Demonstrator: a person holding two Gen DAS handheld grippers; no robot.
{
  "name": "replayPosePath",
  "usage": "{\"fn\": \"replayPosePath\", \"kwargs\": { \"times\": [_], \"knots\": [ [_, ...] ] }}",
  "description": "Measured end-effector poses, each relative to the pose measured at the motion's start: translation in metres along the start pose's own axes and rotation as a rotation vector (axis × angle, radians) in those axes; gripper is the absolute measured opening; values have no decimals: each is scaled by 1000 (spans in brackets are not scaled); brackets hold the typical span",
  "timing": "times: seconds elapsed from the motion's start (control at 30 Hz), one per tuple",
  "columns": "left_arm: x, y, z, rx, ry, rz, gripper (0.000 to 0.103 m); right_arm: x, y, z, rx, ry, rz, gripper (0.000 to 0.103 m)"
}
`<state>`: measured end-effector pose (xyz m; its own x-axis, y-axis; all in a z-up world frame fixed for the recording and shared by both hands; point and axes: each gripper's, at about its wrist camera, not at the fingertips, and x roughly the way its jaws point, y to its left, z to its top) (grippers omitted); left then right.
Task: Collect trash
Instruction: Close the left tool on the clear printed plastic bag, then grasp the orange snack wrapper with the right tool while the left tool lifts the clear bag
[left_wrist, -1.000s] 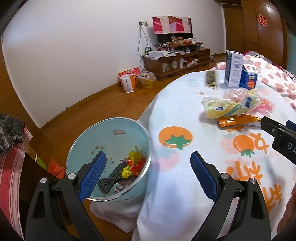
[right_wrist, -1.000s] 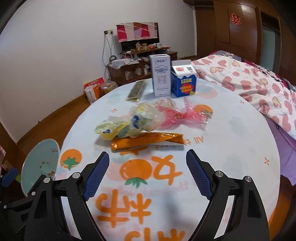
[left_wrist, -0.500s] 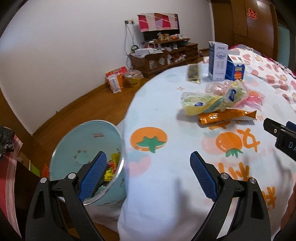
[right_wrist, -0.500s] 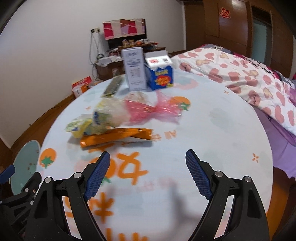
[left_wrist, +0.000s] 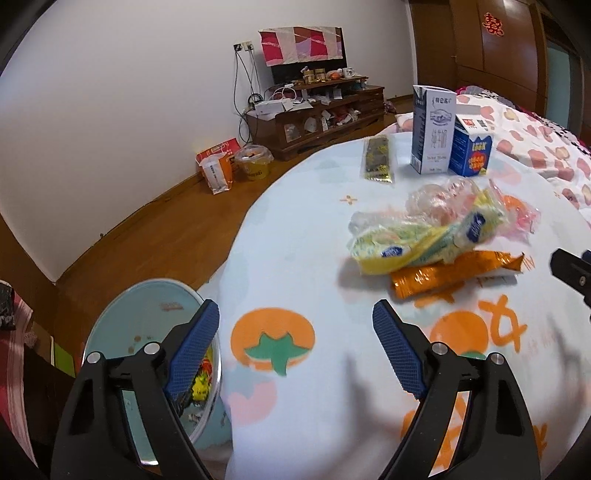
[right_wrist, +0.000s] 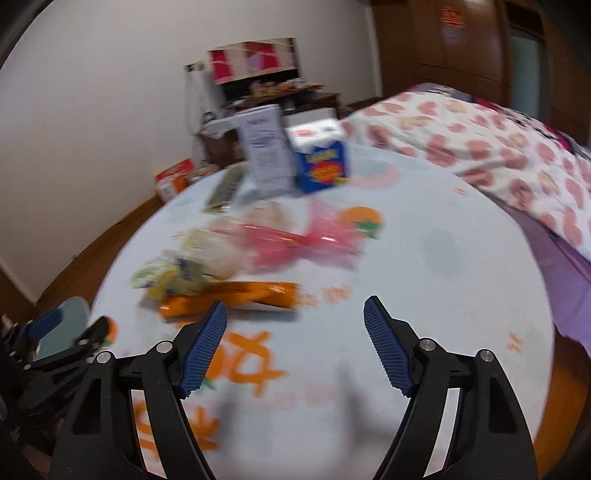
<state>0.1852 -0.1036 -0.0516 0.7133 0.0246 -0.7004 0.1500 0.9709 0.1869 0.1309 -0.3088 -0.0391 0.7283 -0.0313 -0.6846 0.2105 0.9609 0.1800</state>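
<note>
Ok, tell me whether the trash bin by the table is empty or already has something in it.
Not empty. In the left wrist view the light blue bin holds colourful wrappers at its bottom, partly hidden behind the left tool.

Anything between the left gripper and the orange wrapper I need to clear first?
No. In the left wrist view, only bare tablecloth with its printed orange fruit lies between the left gripper and the orange wrapper.

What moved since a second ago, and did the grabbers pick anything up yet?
Both grabbers swung toward the trash pile. The left gripper left the bin at the view's edge; the right gripper closed in on the orange wrapper. Nothing was picked up: both stay open and empty. Wrappers and cartons haven't moved.
</note>
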Motion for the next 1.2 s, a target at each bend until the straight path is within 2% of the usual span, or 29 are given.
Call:
{"fn": "replayPosePath", "kwargs": {
  "times": [0.1, 0.2, 0.37, 0.57, 0.6, 0.63, 0.7, 0.73, 0.77, 0.87, 1.07, 1.2],
  "knots": [
    [1, 0, 2, 9, -15, -12, 83, 8, 10, 7, -17, -5, -12, 76],
    [5, -10, 7, 57, -35, -51, 83, 13, 1, 10, 0, 8, -34, 76],
    [23, -34, 28, 108, -70, -187, 84, 14, -33, 9, 39, 22, -87, 76],
    [56, -58, 43, 123, -49, -254, 84, 18, -81, 18, 90, 22, -168, 76],
    [65, -63, 43, 132, -17, -267, 76, 19, -86, 19, 95, 23, -175, 76],
    [71, -66, 43, 139, 14, -281, 61, 19, -92, 20, 100, 24, -184, 76],
    [78, -67, 44, 130, 49, -301, 54, 21, -96, 19, 105, 25, -186, 76],
    [79, -66, 44, 123, 56, -315, 43, 22, -98, 18, 110, 29, -179, 76],
    [80, -65, 43, 117, 59, -325, 38, 24, -97, 17, 111, 32, -173, 76],
    [79, -63, 44, 99, 47, -327, 34, 28, -91, 13, 109, 45, -151, 76],
    [52, -56, 37, 95, -13, -305, 31, 30, -65, 10, 74, 62, -72, 76],
    [28, -32, 29, 23, -35, -286, 31, 34, -40, 11, 40, 76, -8, 76]
  ]
}}
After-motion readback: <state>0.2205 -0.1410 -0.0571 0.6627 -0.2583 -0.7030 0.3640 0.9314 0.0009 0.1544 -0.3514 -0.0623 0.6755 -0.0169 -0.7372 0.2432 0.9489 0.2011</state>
